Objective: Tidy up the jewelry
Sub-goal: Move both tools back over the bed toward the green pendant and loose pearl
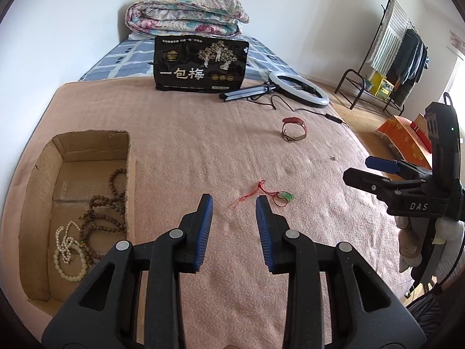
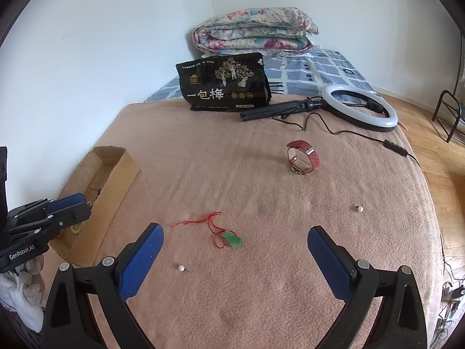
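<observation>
A green pendant on a red cord (image 1: 285, 197) (image 2: 231, 239) lies on the pink blanket just ahead of both grippers. My left gripper (image 1: 234, 203) is open and empty, hovering just short of the cord. My right gripper (image 2: 235, 240) is wide open and empty, with the pendant between its fingers' line of sight. A red-strap watch (image 1: 294, 129) (image 2: 303, 157) lies farther back. Two loose pearls (image 2: 182, 268) (image 2: 359, 208) lie on the blanket. A cardboard box (image 1: 43, 163) (image 2: 122, 171) at left holds wooden bead strings (image 1: 106, 218) and pale bead bracelets (image 1: 69, 258).
A black snack bag (image 1: 200, 64) stands at the back. A ring light with tripod and cable (image 1: 299, 88) (image 2: 360, 107) lies at back right. A folded quilt (image 1: 186, 14) sits behind. The bed edge drops to wooden floor on the right, with a clothes rack (image 1: 392, 58).
</observation>
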Available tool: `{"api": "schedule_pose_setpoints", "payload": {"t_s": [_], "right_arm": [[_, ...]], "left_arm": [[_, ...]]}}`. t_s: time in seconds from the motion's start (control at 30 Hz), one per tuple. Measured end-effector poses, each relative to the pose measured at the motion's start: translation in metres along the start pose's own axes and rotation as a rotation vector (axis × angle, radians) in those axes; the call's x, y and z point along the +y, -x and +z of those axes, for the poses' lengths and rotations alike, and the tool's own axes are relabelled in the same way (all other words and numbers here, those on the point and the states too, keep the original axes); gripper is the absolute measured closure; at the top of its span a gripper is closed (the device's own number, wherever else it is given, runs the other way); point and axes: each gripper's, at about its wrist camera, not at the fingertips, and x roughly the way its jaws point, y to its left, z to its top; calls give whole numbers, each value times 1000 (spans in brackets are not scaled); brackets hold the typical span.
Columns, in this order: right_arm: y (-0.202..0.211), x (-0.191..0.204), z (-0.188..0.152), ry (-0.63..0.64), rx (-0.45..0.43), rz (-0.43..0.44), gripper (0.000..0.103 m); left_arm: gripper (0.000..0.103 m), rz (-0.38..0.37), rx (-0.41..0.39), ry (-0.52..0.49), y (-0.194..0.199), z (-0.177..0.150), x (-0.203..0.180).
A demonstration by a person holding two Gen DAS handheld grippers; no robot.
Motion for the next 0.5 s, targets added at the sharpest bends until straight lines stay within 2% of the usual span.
{"api": "schedule_pose_setpoints", "payload": {"t_s": [0.27,0.47,0.5], "right_arm": [[-8,-32,-12,-58,33,3,8],[-29,-35,-21,-57,96,46,18],[-32,-33,-22,-51,102,56,20]], "left_arm": [[73,-54,77,-45,-29,-13,-24],[73,-101,134,-49,-54,-24,-38],[78,-101,143,-58,-57,-26,-40]]}}
